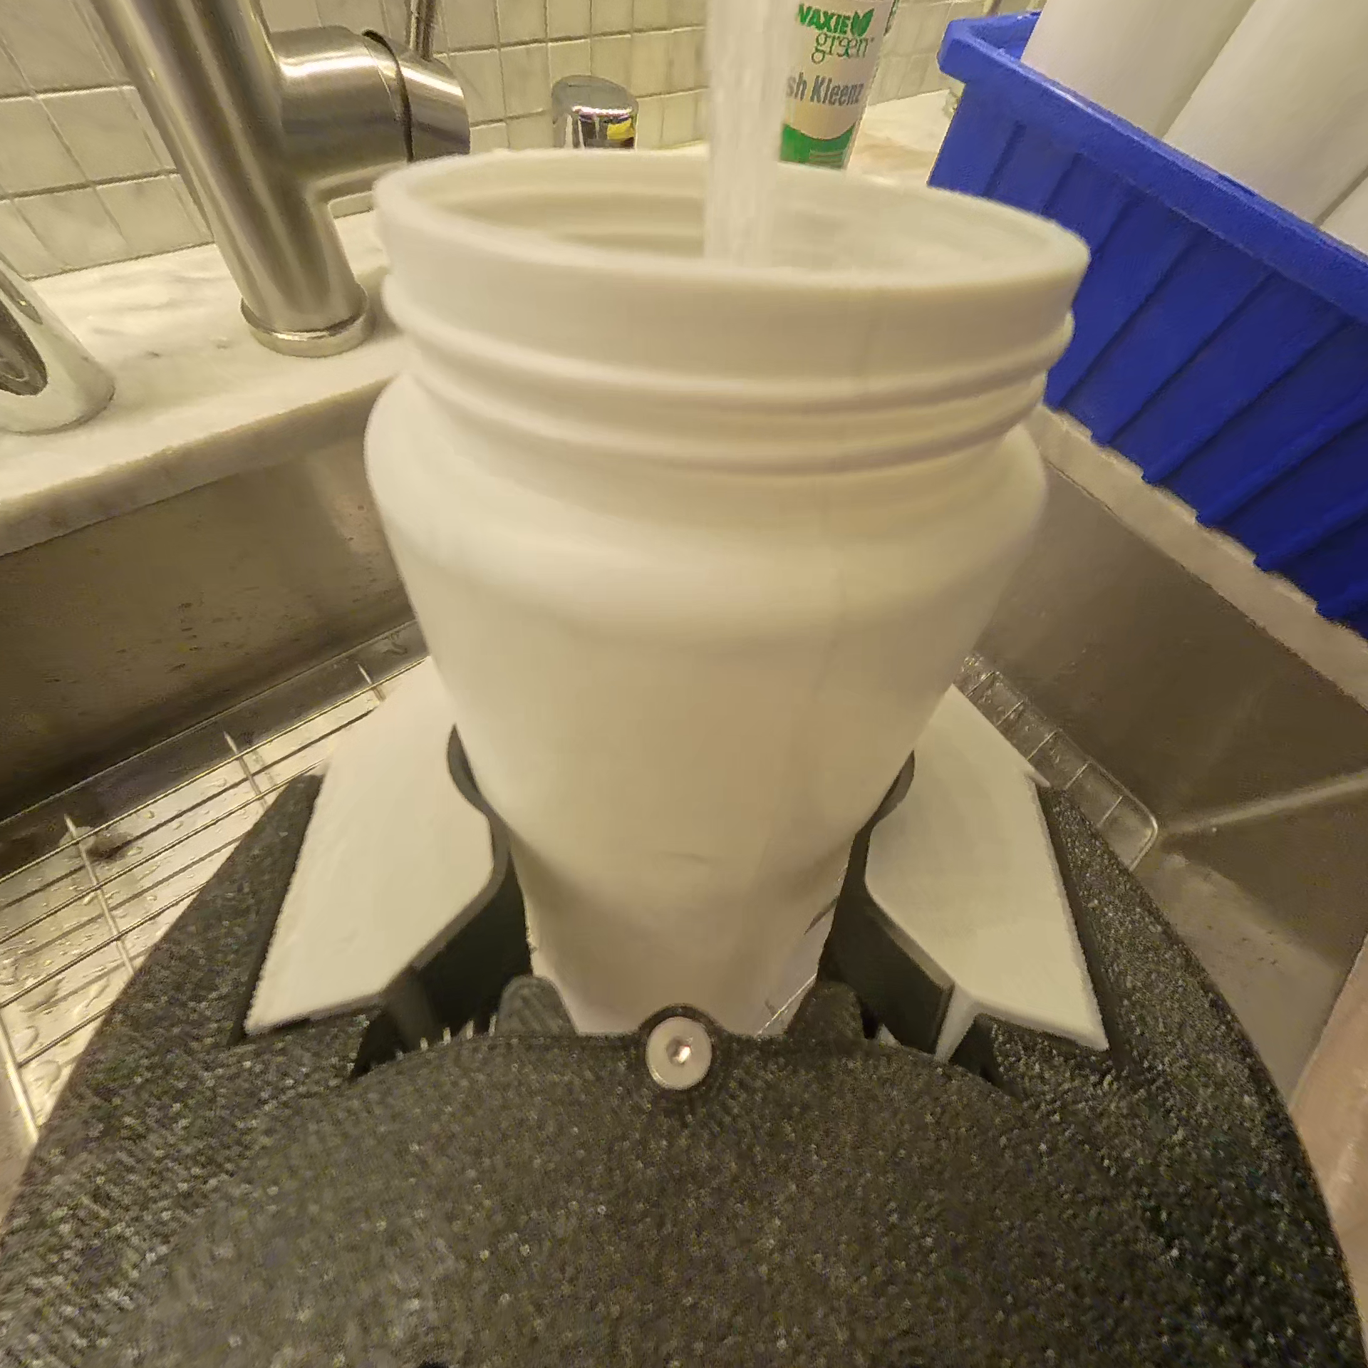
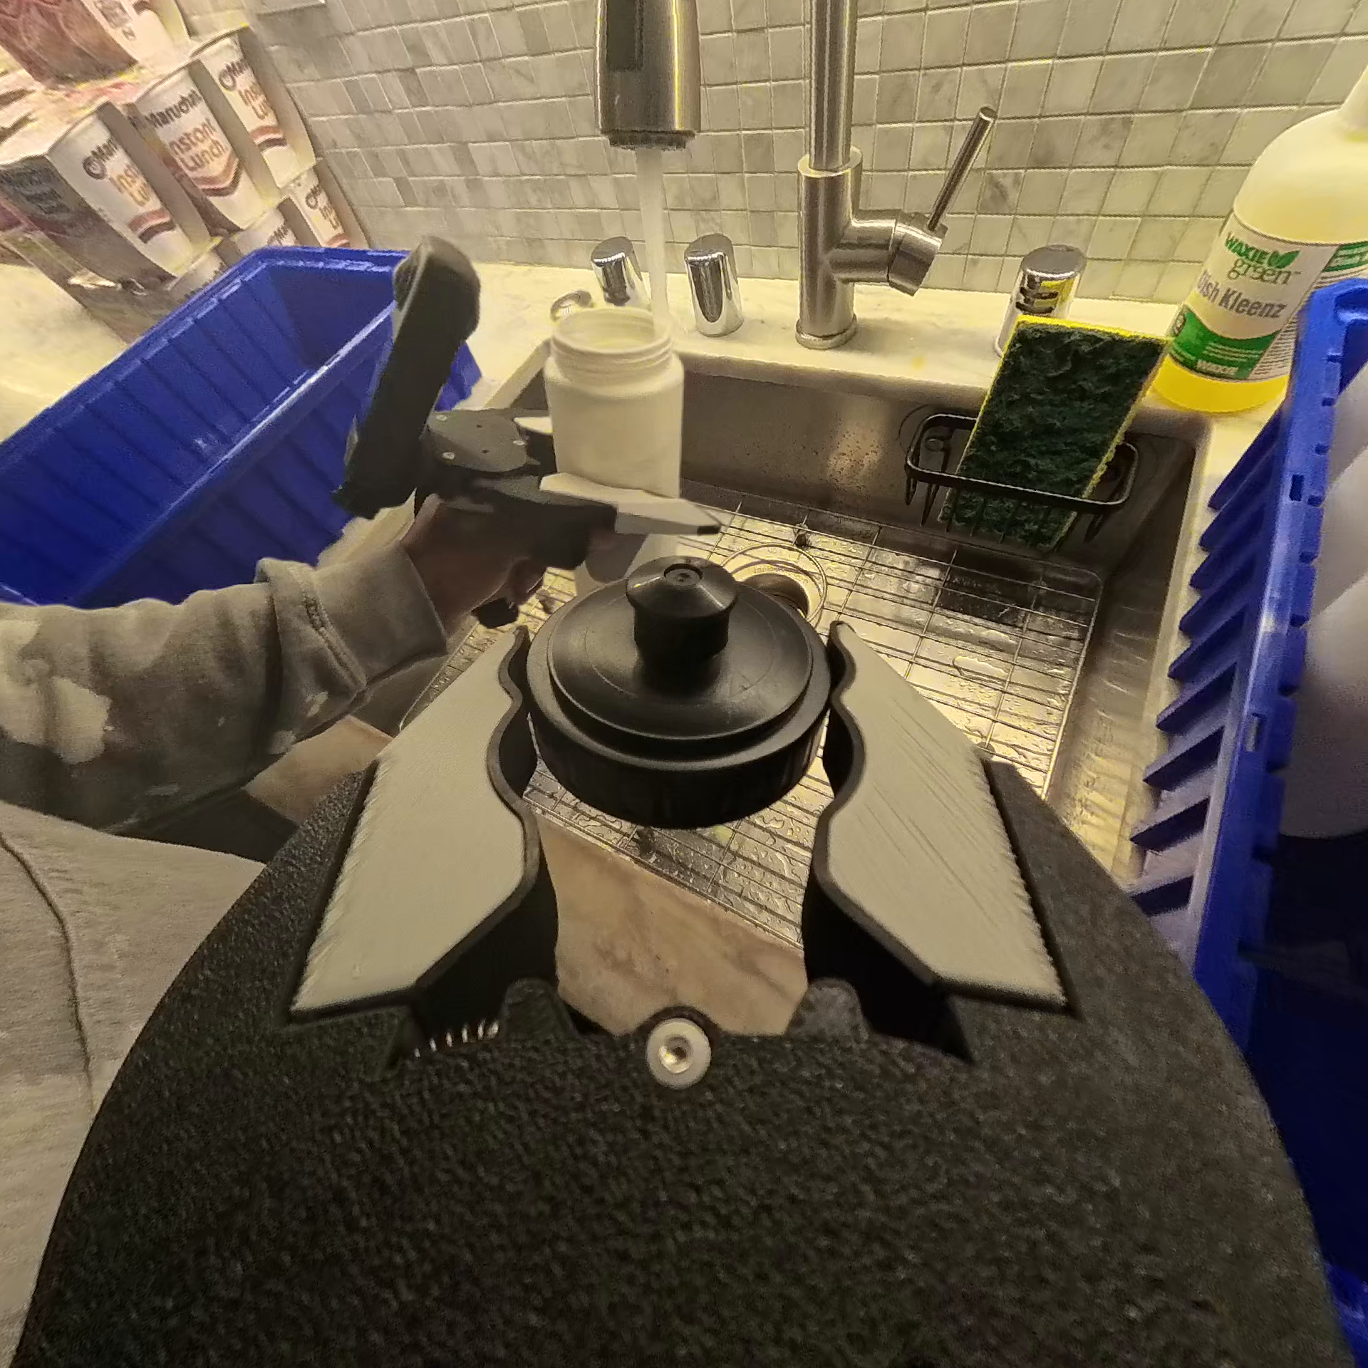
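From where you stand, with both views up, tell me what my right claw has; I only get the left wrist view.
Observer: The right claw is shut on a black lid with a spout knob on top, held over the sink's wire grid.
Operator: Report where the water comes from; I only see it hitting my jar.
Observer: From the pull-down faucet head, straight into the open mouth of the white jar that the left claw holds.
Operator: Name what sits on the sink's right side.
Observer: A green and yellow sponge stands in a black wire caddy on the back wall.
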The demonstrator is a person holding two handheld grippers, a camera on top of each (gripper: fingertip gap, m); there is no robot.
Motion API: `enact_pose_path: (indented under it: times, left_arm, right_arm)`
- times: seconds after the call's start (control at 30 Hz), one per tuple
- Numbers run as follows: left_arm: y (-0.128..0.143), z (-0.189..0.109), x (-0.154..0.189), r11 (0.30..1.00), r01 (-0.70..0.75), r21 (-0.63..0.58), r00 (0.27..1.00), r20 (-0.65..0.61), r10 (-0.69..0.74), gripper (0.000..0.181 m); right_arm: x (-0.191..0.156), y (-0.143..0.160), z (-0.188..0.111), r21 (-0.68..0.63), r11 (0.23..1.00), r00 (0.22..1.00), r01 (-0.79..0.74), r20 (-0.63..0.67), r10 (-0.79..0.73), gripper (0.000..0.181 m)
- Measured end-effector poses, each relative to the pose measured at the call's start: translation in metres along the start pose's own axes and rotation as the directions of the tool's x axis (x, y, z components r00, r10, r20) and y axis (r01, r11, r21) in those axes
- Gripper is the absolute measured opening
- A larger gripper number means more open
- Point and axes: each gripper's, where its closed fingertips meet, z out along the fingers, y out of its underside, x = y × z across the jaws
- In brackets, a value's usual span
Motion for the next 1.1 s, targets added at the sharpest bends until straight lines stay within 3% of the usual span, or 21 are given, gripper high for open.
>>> enact_pose_path:
  times: [0.27, 0.4, 0.5, 0.63, 0.8, 0.97, 1.1]
  left_arm:
    - [0.019, -0.049, -0.013, 0.998, -0.065, 0.02, 0.997, 0.042, 0.064, 0.104]
    - [0.003, -0.083, -0.008, 0.993, -0.095, 0.071, 0.995, 0.029, 0.093, 0.104]
    - [-0.019, -0.112, 0.017, 0.985, -0.111, 0.131, 0.991, -0.063, 0.12, 0.103]
    - [-0.052, -0.148, 0.064, 0.976, -0.1, 0.191, 0.971, -0.198, 0.138, 0.103]
    - [-0.084, -0.179, 0.114, 0.967, -0.113, 0.23, 0.939, -0.293, 0.18, 0.103]
    - [-0.098, -0.2, 0.142, 0.96, -0.137, 0.244, 0.915, -0.341, 0.217, 0.103]
    - [-0.099, -0.214, 0.151, 0.955, -0.17, 0.242, 0.9, -0.357, 0.251, 0.103]
  right_arm:
    - [-0.014, -0.002, 0.009, 0.0, 1.0, 0.998, 0.018, 0.066, -0.018, 0.079]
    - [-0.033, -0.019, 0.015, 0.046, 0.997, 0.987, 0.067, 0.145, -0.073, 0.078]
    - [-0.06, -0.058, 0.013, 0.156, 0.982, 0.951, 0.103, 0.274, -0.143, 0.078]
    - [-0.113, -0.113, 0.006, 0.268, 0.945, 0.802, 0.188, 0.513, -0.305, 0.078]
    - [-0.16, -0.158, -0.004, 0.346, 0.897, 0.568, 0.277, 0.694, -0.443, 0.078]
    - [-0.192, -0.16, -0.011, 0.334, 0.876, 0.382, 0.347, 0.803, -0.457, 0.078]
    - [-0.206, -0.146, -0.012, 0.313, 0.87, 0.307, 0.381, 0.845, -0.438, 0.078]
